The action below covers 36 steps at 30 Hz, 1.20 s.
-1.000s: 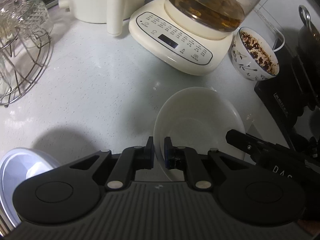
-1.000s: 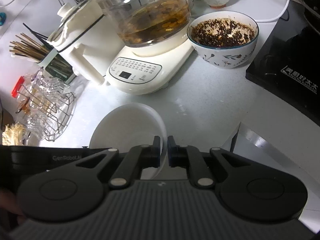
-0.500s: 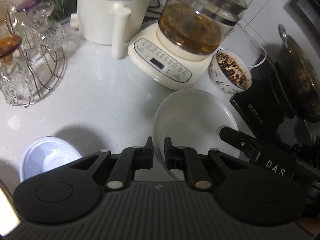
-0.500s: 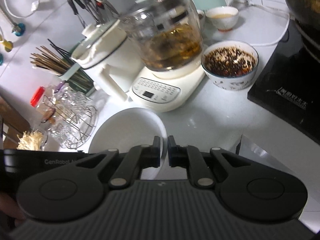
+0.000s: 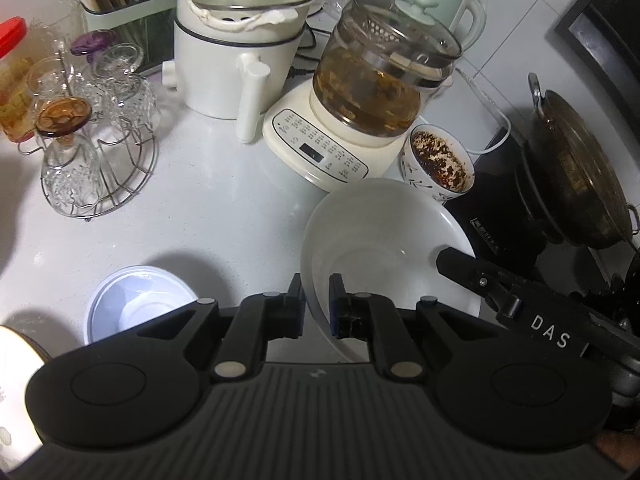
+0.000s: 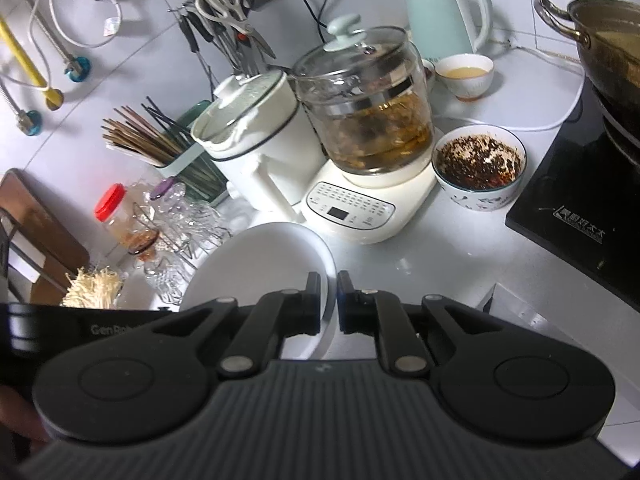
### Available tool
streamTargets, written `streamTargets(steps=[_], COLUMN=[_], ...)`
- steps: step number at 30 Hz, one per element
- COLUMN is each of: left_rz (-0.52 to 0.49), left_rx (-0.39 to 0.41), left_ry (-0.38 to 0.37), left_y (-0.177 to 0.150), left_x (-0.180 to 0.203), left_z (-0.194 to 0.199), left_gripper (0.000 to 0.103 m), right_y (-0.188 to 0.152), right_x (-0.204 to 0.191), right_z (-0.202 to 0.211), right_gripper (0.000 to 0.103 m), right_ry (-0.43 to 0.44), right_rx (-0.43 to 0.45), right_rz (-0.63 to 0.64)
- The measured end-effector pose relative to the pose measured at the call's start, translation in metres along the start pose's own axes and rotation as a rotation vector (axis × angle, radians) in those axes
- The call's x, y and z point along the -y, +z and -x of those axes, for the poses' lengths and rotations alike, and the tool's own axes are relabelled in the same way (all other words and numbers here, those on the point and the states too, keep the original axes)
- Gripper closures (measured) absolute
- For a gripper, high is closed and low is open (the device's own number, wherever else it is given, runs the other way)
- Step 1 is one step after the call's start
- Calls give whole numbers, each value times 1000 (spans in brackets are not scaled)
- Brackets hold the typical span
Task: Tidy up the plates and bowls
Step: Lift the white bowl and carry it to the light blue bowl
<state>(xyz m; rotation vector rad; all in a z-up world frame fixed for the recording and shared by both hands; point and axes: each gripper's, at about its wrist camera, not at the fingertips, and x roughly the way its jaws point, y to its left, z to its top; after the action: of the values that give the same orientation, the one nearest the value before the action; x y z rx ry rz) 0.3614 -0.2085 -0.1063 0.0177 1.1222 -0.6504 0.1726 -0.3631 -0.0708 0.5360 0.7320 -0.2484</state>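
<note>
Counter [image 5: 208, 200]: receded since a second earlier, more appliances in view. White bowl [image 5: 380, 240]: lifted, apparently clear of counter, at 12 o'clock of both cameras. Left gripper [image 5: 316, 300], right gripper [image 6: 329, 296]: each clamped on opposite rims, unchanged.

You've got one large white ceramic bowl [image 5: 384, 240], one small pale-blue bowl [image 5: 136, 300], one patterned bowl of dark flakes [image 6: 480, 168], one small cup of tan liquid [image 6: 466, 76]. One glass kettle on a cream base [image 6: 368, 120], one white lidded pot [image 5: 240, 40], one mint electric kettle [image 6: 444, 12].
</note>
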Motion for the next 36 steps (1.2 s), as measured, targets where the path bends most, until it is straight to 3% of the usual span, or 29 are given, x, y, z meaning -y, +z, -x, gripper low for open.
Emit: streamTargets(steps=[16, 36], left_rz=[62, 243], left_rx=[101, 185], left_ry=[33, 133], left_y=[-19, -52], left_x=[-27, -92], left_z=[46, 94], left_gripper=[91, 90], right_y=[-1, -13], right_x=[-38, -110], right_z=[10, -9], right_gripper=[91, 91], right_ry=[74, 217], right_rx=[4, -69], right_rz=[95, 240])
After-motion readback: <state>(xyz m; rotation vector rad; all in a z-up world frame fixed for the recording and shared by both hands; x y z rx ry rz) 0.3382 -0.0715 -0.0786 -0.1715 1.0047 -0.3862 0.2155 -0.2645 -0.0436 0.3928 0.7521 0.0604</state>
